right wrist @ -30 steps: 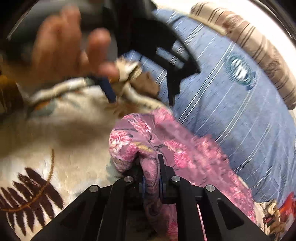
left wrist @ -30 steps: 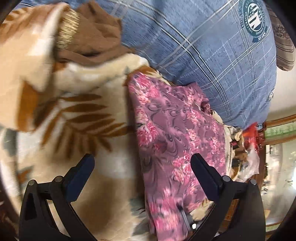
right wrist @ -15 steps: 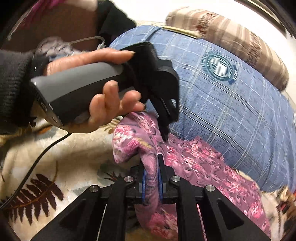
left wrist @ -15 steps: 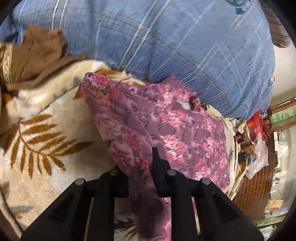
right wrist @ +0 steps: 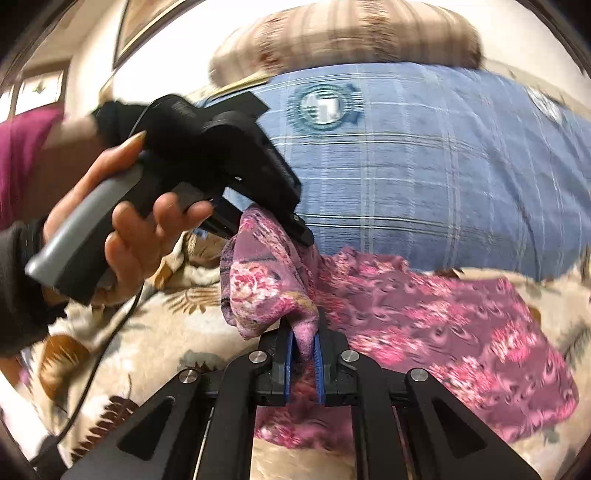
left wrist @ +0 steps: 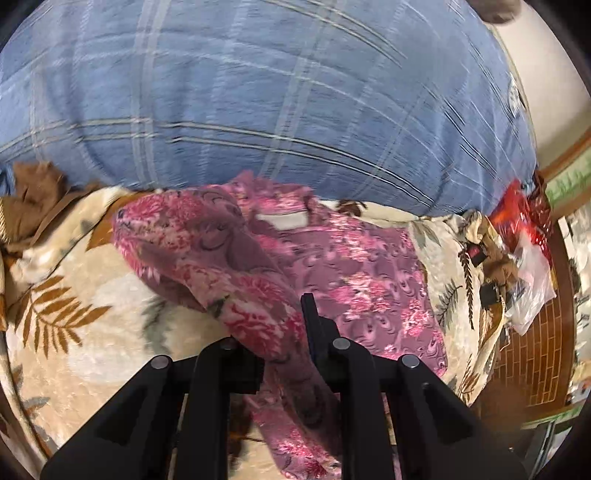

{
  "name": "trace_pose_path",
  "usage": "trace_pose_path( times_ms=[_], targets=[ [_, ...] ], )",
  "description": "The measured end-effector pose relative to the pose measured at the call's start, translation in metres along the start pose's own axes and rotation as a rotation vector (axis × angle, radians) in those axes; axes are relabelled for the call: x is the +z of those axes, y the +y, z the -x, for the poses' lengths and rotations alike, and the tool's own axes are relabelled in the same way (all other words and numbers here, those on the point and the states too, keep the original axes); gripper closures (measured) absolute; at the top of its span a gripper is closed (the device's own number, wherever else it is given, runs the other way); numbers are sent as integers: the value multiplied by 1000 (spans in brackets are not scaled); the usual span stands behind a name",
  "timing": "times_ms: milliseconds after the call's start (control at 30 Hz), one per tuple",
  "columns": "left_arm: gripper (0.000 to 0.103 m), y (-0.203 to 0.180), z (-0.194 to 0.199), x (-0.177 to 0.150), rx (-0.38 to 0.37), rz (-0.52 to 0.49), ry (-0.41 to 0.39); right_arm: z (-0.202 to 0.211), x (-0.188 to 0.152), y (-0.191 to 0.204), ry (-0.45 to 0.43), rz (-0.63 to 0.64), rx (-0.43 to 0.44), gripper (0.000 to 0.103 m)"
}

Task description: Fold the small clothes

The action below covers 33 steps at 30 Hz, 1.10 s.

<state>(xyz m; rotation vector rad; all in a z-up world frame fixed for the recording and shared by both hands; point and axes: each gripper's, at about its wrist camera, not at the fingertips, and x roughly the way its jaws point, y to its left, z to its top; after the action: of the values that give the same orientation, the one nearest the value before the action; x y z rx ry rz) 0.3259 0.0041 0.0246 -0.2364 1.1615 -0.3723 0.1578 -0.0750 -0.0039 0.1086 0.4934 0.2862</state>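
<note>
Right now both grippers are clamped on the same garment [left wrist: 369, 280], a purple-pink floral piece lying on a cream blanket [left wrist: 92, 332] with brown leaf prints. From the left wrist, the left gripper [left wrist: 284, 332] has its jaws drawn together on a raised fold of the cloth, which drapes down between them; the rest of the piece spreads flat to the right, toward the blanket's edge. Behind it rises a big blue plaid pillow [left wrist: 258, 103], and a brown cloth [left wrist: 33, 206] sits at the far left, touching the blanket.

From the right wrist, the right gripper [right wrist: 303, 350] pinches another bunched fold between its blue pads [right wrist: 289, 354], nearly closed with only the fabric between them. Just above it, the left gripper [right wrist: 295, 236] bites the same hump of cloth from the top, held by the left hand [right wrist: 125, 221], a cable trailing down from its handle. The cloth's free part lies flat to the right in front of the pillow [right wrist: 443, 166], with a striped cushion [right wrist: 351, 33] on top of that. Both views are motion-blurred
</note>
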Motion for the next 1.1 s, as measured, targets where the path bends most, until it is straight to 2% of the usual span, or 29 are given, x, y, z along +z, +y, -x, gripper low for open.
trace_pose_path(
  times_ms=[233, 533, 633, 800, 900, 967, 1033, 1100],
  targets=[
    [89, -53, -16, 5, 25, -48, 4, 22, 4, -61, -15, -137, 33, 97],
    [89, -111, -59, 13, 82, -90, 56, 28, -13, -133, -11, -451, 94, 97],
    [89, -131, -81, 14, 91, -110, 87, 34, -19, -161, 6, -561, 108, 97],
    [87, -159, -124, 9, 147, -156, 141, 41, -29, -195, 25, -676, 87, 98],
    [78, -168, -146, 4, 189, -169, 167, 37, -41, -213, 72, -764, 78, 98],
    [56, -173, -154, 1, 196, -170, 177, 29, -50, -226, 126, -828, 68, 97],
    [43, -180, -154, 0, 190, -182, 177, 21, -59, -235, 173, -881, 63, 93],
    [41, -186, -147, 1, 170, -199, 177, 19, -62, -238, 199, -889, 51, 92]
  ],
)
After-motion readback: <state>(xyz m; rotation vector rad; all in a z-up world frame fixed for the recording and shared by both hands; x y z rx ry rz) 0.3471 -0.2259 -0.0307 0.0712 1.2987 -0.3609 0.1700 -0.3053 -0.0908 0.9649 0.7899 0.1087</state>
